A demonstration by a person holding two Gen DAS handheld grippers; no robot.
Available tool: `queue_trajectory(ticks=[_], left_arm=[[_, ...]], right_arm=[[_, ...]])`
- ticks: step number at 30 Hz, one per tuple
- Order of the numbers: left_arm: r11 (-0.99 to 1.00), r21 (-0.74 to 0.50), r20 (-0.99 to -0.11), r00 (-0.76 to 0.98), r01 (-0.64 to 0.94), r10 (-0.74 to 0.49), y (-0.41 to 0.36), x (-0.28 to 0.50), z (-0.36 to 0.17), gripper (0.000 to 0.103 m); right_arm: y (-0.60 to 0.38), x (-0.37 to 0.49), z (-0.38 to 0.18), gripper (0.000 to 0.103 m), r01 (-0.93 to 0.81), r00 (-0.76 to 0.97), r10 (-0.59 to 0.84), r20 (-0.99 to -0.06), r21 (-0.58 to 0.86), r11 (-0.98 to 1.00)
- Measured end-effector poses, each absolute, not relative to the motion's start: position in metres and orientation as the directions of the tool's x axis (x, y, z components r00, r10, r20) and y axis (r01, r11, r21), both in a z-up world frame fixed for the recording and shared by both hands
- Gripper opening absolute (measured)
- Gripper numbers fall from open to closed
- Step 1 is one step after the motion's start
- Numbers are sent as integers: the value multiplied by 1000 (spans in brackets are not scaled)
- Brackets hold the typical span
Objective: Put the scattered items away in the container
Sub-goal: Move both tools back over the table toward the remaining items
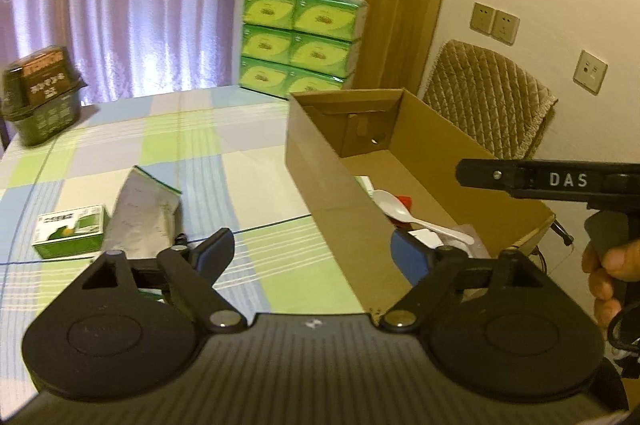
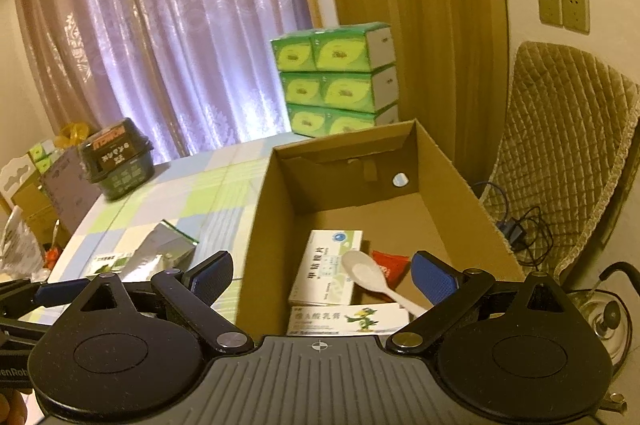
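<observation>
Both sets of jaws stand wide apart and hold nothing: I have my right gripper poised above the open cardboard box, I judge so it is clear of the load, and my left gripper straddling the box's near wall. Largest to smallest in the box are a white medicine carton, a flat carton with a green cartoon bird, a white spoon and a red packet. On the checked tablecloth, left of the box, a silver pouch and a small green carton touching it remain to be tidied.
</observation>
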State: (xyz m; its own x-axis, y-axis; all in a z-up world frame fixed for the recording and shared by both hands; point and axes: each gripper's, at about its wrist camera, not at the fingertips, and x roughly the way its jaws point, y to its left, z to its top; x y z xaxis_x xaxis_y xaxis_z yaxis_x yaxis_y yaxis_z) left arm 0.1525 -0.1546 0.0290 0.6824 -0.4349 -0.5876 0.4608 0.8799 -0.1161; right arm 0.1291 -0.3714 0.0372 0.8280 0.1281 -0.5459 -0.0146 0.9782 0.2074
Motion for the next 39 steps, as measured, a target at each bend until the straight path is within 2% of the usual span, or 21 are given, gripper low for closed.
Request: queue_trajectory(ticks=[3, 6, 24, 30, 39], left_arm=[[891, -108, -576, 702, 442, -418, -142, 147, 33, 98], [899, -91, -571, 717, 428, -399, -129, 141, 35, 101], [959, 21, -588, 779, 284, -218, -47, 109, 6, 102], [970, 16, -606, 774, 244, -185, -22, 112, -5, 102], [960, 46, -632, 752, 275, -185, -5, 134, -24, 102]], right_arm=[[-361, 125, 41, 100, -28, 827, 137, -545, 203, 979], [-350, 121, 45, 100, -46, 826, 148, -544, 197, 979], [-295, 103, 46, 100, -148, 795, 224, -563, 179, 973], [-273, 102, 45, 100, -195, 783, 259, -565, 173, 965], [-233, 122, 33, 100, -268, 747, 311, -587, 163, 950]])
